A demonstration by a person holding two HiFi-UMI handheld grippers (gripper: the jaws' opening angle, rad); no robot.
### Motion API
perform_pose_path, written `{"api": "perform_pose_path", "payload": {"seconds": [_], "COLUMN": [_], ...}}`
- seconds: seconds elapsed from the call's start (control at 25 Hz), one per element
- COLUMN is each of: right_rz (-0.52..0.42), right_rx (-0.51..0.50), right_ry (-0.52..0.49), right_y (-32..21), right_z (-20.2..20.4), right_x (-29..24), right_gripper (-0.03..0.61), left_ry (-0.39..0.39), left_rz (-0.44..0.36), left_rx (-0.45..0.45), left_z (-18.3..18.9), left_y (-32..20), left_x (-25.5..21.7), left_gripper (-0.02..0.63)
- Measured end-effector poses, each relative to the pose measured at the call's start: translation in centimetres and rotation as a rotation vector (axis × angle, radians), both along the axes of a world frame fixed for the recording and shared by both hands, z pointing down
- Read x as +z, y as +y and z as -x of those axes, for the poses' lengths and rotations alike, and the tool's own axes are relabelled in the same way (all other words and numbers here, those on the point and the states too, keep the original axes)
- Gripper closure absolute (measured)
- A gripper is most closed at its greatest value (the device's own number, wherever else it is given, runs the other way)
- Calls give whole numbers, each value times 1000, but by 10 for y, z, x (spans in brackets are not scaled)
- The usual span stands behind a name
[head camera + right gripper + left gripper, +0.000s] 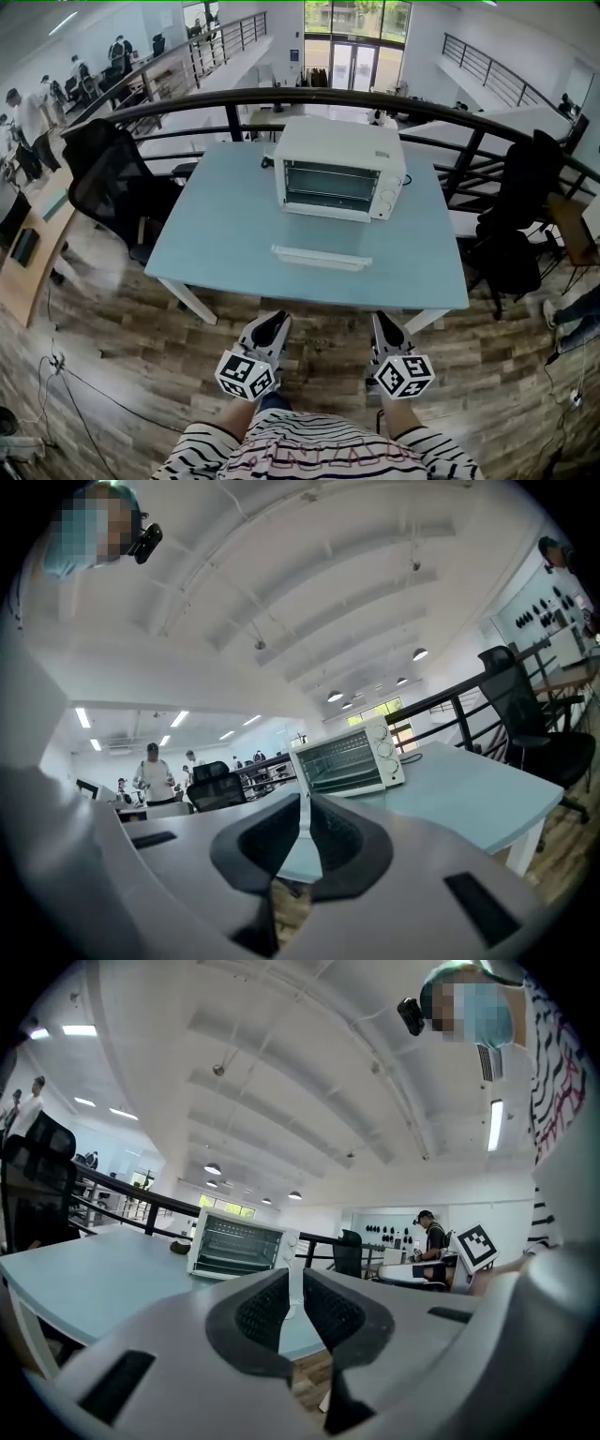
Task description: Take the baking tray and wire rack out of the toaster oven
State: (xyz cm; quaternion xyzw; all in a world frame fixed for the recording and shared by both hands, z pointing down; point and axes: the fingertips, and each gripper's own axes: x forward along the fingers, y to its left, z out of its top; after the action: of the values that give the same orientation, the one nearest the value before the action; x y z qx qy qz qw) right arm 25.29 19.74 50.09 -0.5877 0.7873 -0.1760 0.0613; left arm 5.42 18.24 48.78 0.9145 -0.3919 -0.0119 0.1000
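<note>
Toaster oven [337,169] sits toward the back of the light-blue table [216,234], front facing us. Wire rack [234,1244] is inside it; its bars show through the front in the left gripper view. Baking tray: we can't pick it out in any view.

A flat white oblong piece [322,258] lies on the table btwn the oven and the near edge, apart from the oven. We can't tell what it is.

Black office chair [112,183] at the table's left side, another [520,187] at the right, black railing [234,98] curving behind. Wood floor [112,328] under us, w/ a cable at far left.

Left claw [277,319] and right claw [382,321] hang side by side just short of the near table edge, over the floor, both aimed at the oven and well apart from it. Both claws are closed w/ pads nearly together, gripping nothing, touching nothing.
</note>
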Motion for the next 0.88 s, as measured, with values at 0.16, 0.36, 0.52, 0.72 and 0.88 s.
{"api": "perform_pose_path", "payload": {"seconds": [0.16, 0.36, 0.52, 0.72, 0.88], "right_rz": [-9, 19, 45, 74, 98], "right_rx": [68, 143, 192, 259, 281], "right_ry": [-27, -68, -145, -243, -254], "right_y": [-43, -90, -118, -147, -177], "right_z": [18, 51, 82, 85, 69], "right_x": [-7, -5, -5, 2, 12], "right_gripper": [548, 390, 390, 390, 390], "left_ry": [5, 8, 30, 91, 131], "left_rz": [18, 57, 89, 172, 233], "left_rx": [62, 161, 199, 196, 181], "left_z": [15, 39, 71, 85, 75], "left_y": [-48, -102, -138, -181, -214], "left_x": [-3, -4, -6, 5, 18], "left_gripper": [583, 417, 417, 417, 417]}}
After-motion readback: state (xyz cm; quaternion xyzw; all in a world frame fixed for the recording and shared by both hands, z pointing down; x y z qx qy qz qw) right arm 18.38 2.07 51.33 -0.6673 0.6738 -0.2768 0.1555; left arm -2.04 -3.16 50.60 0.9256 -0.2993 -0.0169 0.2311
